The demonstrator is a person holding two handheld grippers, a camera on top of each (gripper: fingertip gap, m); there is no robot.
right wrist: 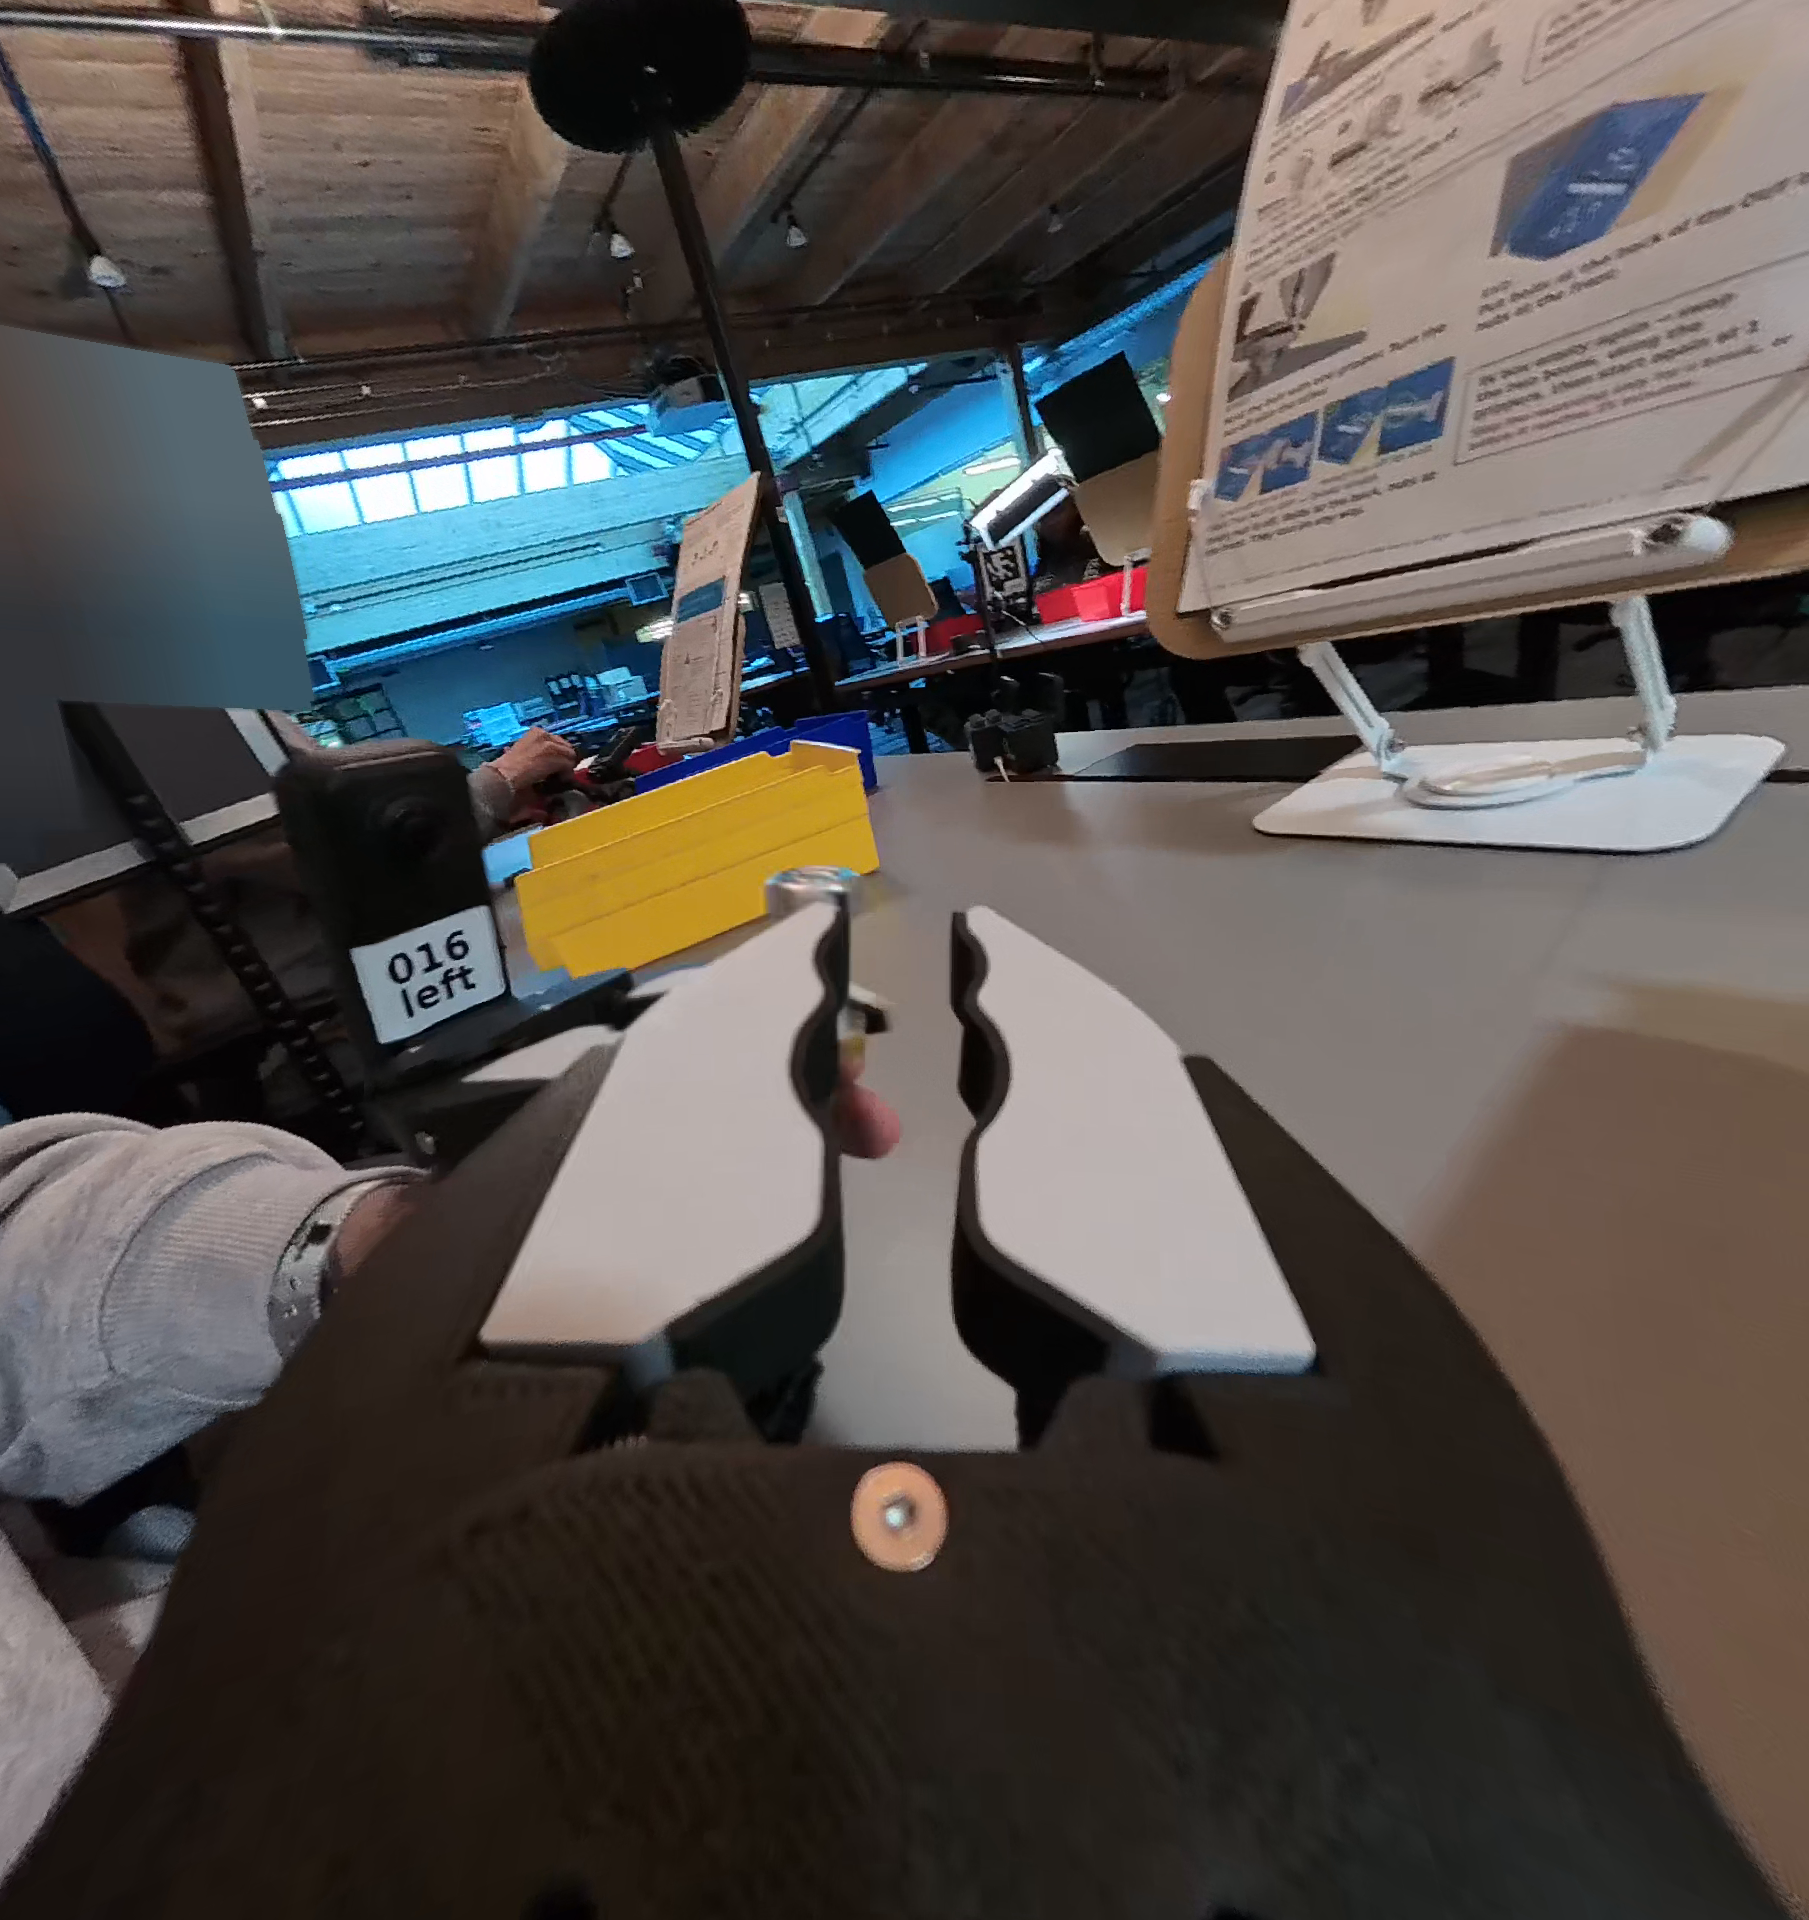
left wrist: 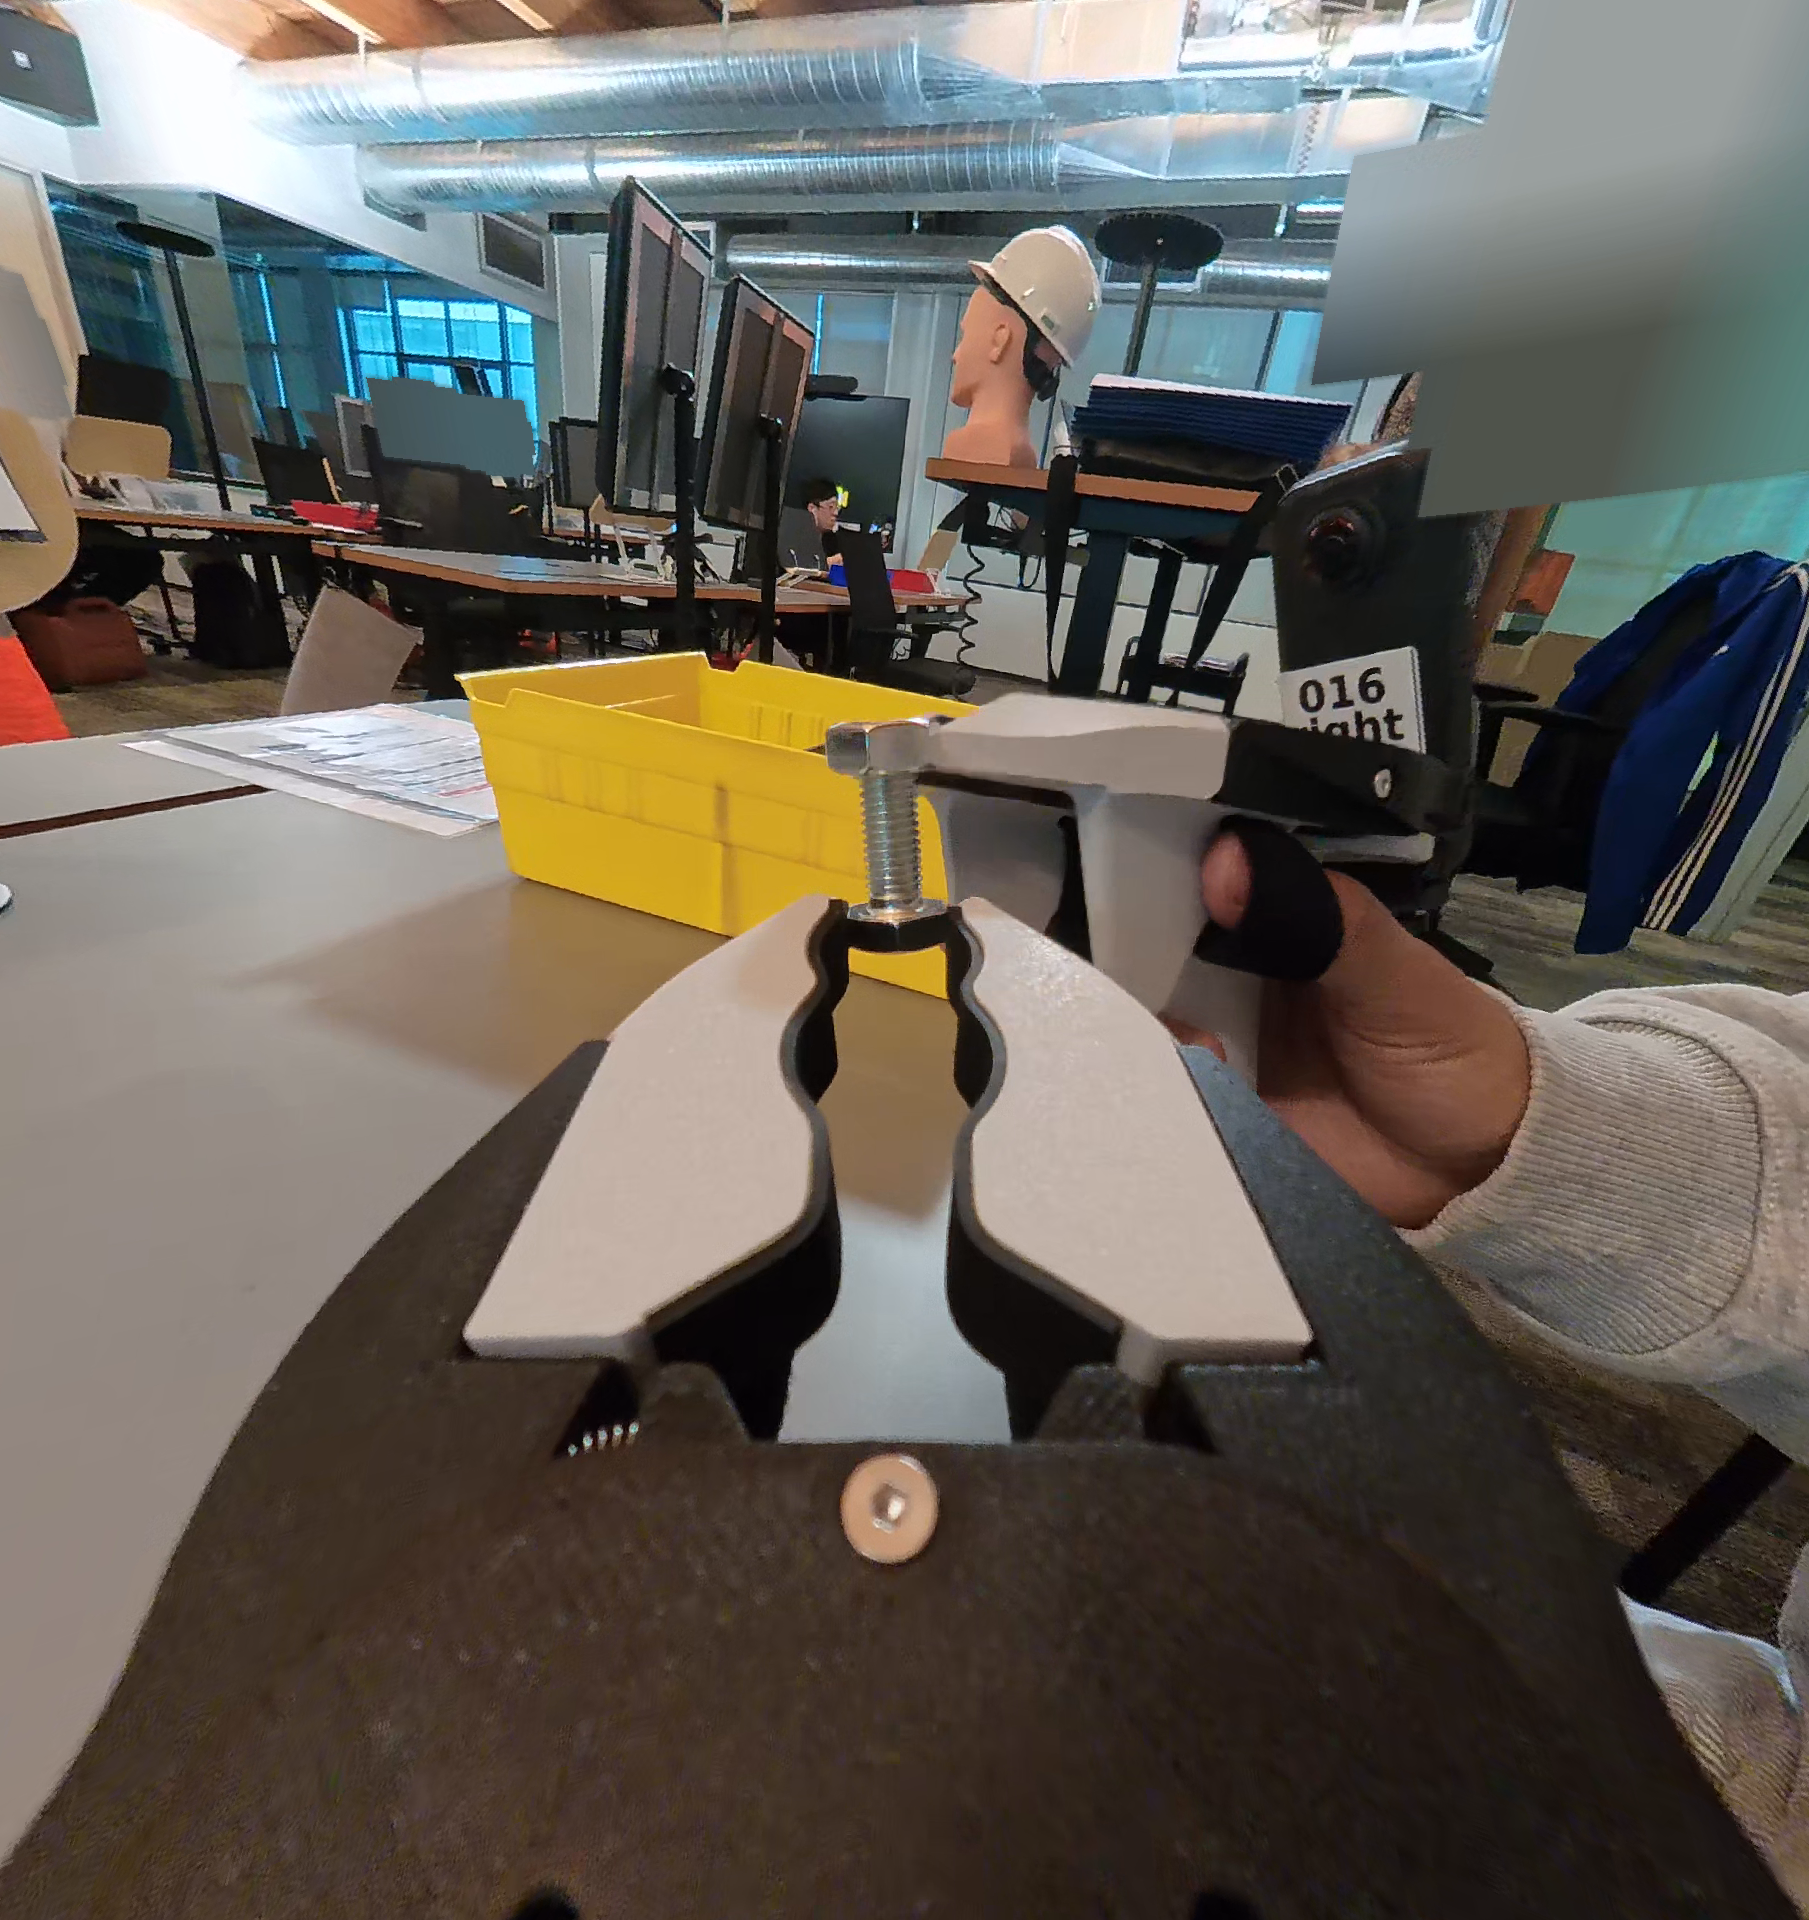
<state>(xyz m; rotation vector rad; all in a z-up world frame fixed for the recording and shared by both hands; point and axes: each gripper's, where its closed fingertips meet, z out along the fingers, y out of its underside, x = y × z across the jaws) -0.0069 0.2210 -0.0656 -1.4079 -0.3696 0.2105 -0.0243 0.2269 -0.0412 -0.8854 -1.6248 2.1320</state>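
My left gripper (left wrist: 898,932) is shut on a small hex nut (left wrist: 895,914), held flat at its fingertips just above the grey table (left wrist: 204,987). A silver hex bolt (left wrist: 887,831) stands upright with its thread in the nut. My right gripper (left wrist: 931,753) reaches in from the right at the height of the bolt head. In the right wrist view my right gripper (right wrist: 898,925) has its fingers apart with nothing between them. The bolt head (right wrist: 812,888) sits just off the tip of its left finger. The nut is hidden in that view.
A yellow bin (left wrist: 651,790) stands on the table just behind the bolt; it also shows in the right wrist view (right wrist: 702,862), with a blue bin (right wrist: 765,743) behind. A white document stand (right wrist: 1502,800) is at the right. A laminated sheet (left wrist: 339,753) lies left of the bin. My left and right fingertips are right by each other.
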